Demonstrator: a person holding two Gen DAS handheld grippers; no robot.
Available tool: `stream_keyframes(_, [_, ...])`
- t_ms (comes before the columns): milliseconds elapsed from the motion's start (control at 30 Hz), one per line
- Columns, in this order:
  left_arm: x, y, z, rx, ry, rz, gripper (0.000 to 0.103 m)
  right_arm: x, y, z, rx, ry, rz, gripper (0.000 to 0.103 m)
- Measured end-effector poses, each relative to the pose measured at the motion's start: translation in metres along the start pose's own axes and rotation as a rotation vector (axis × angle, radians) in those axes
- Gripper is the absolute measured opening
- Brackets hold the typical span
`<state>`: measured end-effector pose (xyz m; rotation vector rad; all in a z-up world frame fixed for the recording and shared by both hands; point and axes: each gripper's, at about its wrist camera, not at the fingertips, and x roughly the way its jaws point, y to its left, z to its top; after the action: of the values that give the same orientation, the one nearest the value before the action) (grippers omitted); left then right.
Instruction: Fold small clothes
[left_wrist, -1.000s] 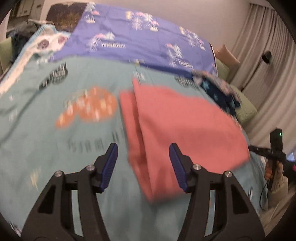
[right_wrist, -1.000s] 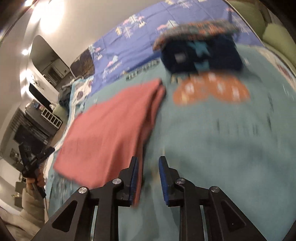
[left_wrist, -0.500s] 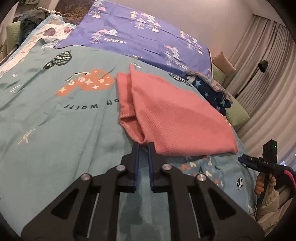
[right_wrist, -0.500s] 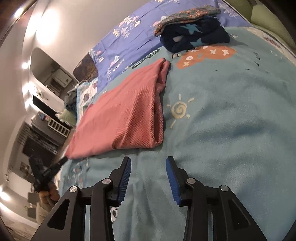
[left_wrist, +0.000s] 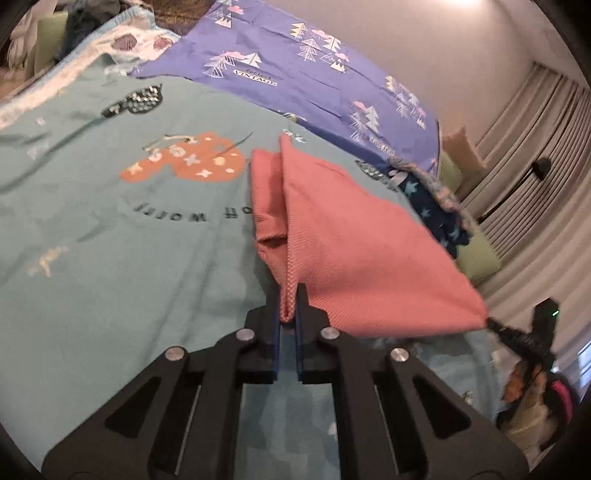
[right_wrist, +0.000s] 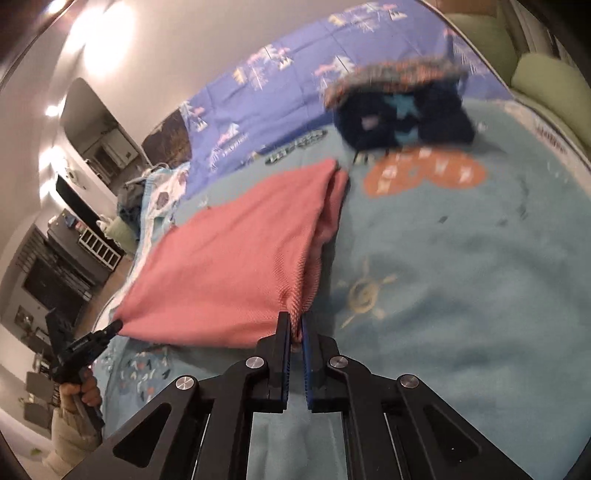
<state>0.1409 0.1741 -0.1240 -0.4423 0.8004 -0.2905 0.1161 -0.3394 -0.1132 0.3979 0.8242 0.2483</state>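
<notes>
A pink cloth (left_wrist: 351, 236) (right_wrist: 229, 266), folded in half, lies on the teal blanket (left_wrist: 110, 258), and its near edge is raised between my two grippers. My left gripper (left_wrist: 287, 295) is shut on one near corner. My right gripper (right_wrist: 294, 321) holds the other near corner, its jaws closing with the pads pressed on the fabric. Each view also shows the opposite gripper at the far corner: the right gripper (left_wrist: 493, 325) and the left gripper (right_wrist: 115, 326), each in a person's hand.
A stack of folded clothes, dark blue with stars (left_wrist: 439, 206) (right_wrist: 402, 118), sits beyond the pink cloth. A purple tree-print sheet (left_wrist: 295, 62) covers the far part of the bed. Green pillows (right_wrist: 546, 85) and curtains (left_wrist: 535, 155) line one side.
The left gripper shut on its corner first, then the right gripper moved in and shut on the other. The near edge of the pink cloth has lifted off the blanket.
</notes>
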Motion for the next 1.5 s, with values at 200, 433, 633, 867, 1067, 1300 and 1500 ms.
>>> stream_keyframes(200, [-0.003, 0.011, -0.020, -0.062, 0.016, 0.050, 0.028, -0.011, -0.029, -0.021, 0.107, 0.050, -0.008, 0.008])
stream_keyframes(433, [-0.004, 0.010, -0.037, -0.199, 0.116, -0.182, 0.058, 0.018, -0.017, -0.038, 0.242, 0.109, 0.293, 0.048])
stream_keyframes(633, [0.029, 0.008, -0.015, -0.300, 0.023, -0.192, 0.052, 0.067, -0.015, -0.014, 0.393, 0.039, 0.337, 0.057])
stream_keyframes(867, [0.023, 0.001, -0.002, -0.348, -0.034, -0.263, 0.005, 0.058, -0.010, -0.004, 0.457, -0.056, 0.249, 0.006])
stream_keyframes(1067, [-0.015, -0.043, -0.019, -0.240, 0.002, -0.313, 0.005, -0.009, -0.003, 0.010, 0.358, -0.135, 0.180, 0.005])
stream_keyframes(1300, [-0.030, -0.039, -0.079, -0.178, 0.117, -0.190, 0.007, -0.031, -0.024, -0.042, 0.333, 0.031, 0.098, 0.011])
stream_keyframes(1500, [-0.037, -0.028, -0.088, -0.186, 0.113, -0.124, 0.013, -0.041, -0.077, -0.070, 0.472, 0.054, 0.064, 0.018])
